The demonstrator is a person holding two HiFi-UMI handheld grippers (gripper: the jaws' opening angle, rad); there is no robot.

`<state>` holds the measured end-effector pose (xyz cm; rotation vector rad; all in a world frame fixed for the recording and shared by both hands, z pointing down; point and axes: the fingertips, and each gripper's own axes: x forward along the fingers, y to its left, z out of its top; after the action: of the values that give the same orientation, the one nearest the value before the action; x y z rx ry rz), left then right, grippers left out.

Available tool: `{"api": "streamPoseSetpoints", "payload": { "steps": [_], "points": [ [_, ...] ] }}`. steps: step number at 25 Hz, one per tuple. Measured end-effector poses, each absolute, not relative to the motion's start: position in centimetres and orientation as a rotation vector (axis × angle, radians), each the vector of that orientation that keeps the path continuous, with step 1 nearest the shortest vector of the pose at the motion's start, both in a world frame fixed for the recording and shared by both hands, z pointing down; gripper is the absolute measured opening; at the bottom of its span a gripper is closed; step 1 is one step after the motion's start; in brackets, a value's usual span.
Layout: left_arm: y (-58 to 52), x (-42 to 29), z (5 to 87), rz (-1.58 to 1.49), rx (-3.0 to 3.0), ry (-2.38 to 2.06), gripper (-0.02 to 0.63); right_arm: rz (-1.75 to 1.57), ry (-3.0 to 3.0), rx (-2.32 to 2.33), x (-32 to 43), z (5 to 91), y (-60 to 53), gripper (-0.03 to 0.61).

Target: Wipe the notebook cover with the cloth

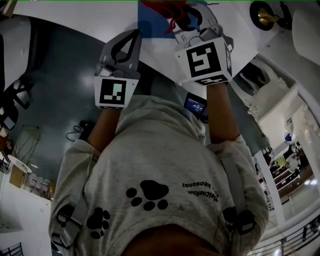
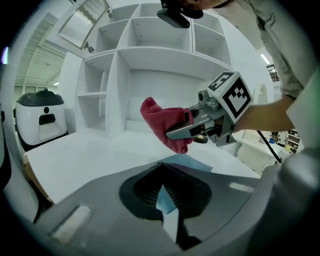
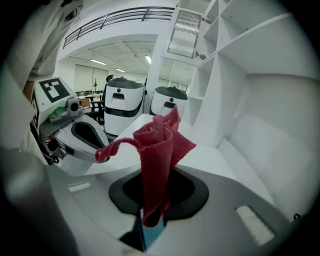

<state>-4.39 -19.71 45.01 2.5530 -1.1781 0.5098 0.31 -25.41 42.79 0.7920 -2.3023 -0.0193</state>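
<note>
At the top of the head view, the right gripper (image 1: pixel 186 20) pinches the red cloth (image 1: pixel 160 7) over the blue notebook (image 1: pixel 152 22) on the white table (image 1: pixel 75 15). Beside it, the left gripper (image 1: pixel 132 35) is closed, holding nothing.

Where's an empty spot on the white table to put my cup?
The table is bare between the blue notebook and the white machine, and along the back beside the shelf unit. It's crowded over the notebook: the right gripper holds the red cloth there, with the left gripper close by.
</note>
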Motion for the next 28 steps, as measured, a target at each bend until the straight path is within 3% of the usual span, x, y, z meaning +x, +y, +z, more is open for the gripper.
{"api": "streamPoseSetpoints", "payload": {
  "steps": [28],
  "points": [
    [-17.5, -3.2, 53.7, 0.844, 2.260, -0.906, -0.002, 0.037, -1.639, 0.143, 0.1, 53.2, -26.4, 0.057]
  ]
}}
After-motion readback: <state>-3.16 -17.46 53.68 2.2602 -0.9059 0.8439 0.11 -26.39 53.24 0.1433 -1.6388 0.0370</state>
